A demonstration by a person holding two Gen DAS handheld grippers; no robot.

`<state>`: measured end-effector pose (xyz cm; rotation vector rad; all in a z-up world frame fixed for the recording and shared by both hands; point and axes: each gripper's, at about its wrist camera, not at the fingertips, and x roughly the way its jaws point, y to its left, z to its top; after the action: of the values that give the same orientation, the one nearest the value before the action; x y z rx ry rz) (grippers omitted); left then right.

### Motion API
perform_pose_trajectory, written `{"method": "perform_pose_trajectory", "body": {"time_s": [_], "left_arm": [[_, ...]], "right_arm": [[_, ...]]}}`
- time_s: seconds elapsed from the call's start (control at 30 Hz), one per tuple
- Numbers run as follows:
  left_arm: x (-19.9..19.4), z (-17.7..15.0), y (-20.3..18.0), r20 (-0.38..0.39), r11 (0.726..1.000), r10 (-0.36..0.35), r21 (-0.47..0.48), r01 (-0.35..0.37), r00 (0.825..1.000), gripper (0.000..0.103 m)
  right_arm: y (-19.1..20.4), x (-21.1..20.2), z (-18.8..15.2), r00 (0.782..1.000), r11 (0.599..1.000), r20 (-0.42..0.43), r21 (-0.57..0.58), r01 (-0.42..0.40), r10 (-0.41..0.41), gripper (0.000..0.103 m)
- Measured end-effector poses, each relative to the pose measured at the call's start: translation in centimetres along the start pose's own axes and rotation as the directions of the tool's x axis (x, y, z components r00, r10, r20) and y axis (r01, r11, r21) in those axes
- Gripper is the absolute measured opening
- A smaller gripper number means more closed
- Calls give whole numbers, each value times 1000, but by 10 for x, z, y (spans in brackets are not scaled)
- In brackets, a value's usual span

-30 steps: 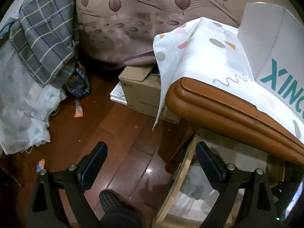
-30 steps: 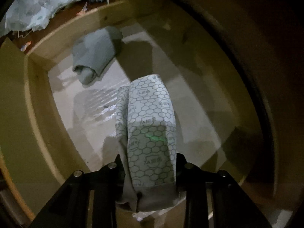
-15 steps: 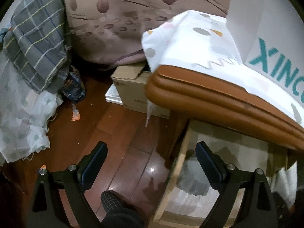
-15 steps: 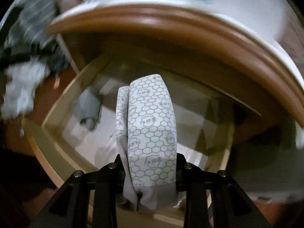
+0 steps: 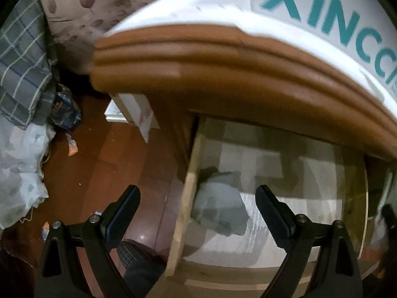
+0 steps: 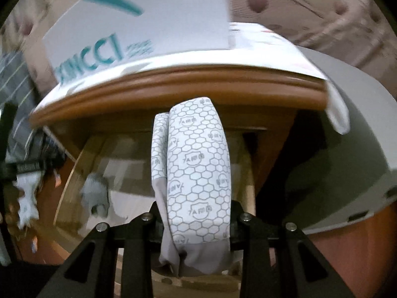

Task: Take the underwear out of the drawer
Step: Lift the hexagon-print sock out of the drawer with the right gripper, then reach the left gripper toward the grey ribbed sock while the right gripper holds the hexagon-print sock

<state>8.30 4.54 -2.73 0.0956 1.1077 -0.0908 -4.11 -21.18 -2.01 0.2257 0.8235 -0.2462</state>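
My right gripper (image 6: 196, 211) is shut on a folded white underwear with a grey honeycomb print (image 6: 198, 173), held up in front of the open drawer (image 6: 74, 164), level with the cabinet's brown top edge (image 6: 173, 87). A grey folded underwear (image 5: 220, 208) lies in the drawer's left part, seen in both views (image 6: 96, 193). My left gripper (image 5: 198, 211) is open and empty, hovering over the drawer's left wooden wall (image 5: 186, 198), with the grey underwear between its fingers in view.
A white box with teal lettering (image 5: 322, 12) stands on a white patterned cloth on the cabinet top. Left of the cabinet are dark wood floor (image 5: 99, 161), a cardboard box (image 5: 134, 109), a plaid blanket (image 5: 22, 69) and white fabric (image 5: 17, 168).
My right gripper has lifted the honeycomb underwear up and out of the drawer. My left gripper has swung right, from over the floor to over the drawer with the grey underwear.
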Motion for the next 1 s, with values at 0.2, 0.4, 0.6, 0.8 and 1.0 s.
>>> {"method": "perform_pose_trajectory", "body": {"time_s": [0.2,0.4,0.6,0.8,1.0], "left_arm": [[16,-4,-11,-56,999,-36,10,37,998,93],[37,-11,-30,-133,997,-37,57,45,990,93],[54,-16,-42,-183,997,-19,74,34,983,93],[69,-8,-51,-246,995,-6,94,30,969,91],[82,-10,-63,-275,984,39,180,12,961,90]], "right_arm": [[-20,-16,5,996,995,46,64,74,-77,31],[-38,-27,8,995,991,59,114,73,-80,31],[-61,-37,11,992,977,70,194,85,-101,31],[-72,-39,13,994,971,69,229,69,-87,31],[-82,-42,14,995,961,72,271,47,-69,31]]}}
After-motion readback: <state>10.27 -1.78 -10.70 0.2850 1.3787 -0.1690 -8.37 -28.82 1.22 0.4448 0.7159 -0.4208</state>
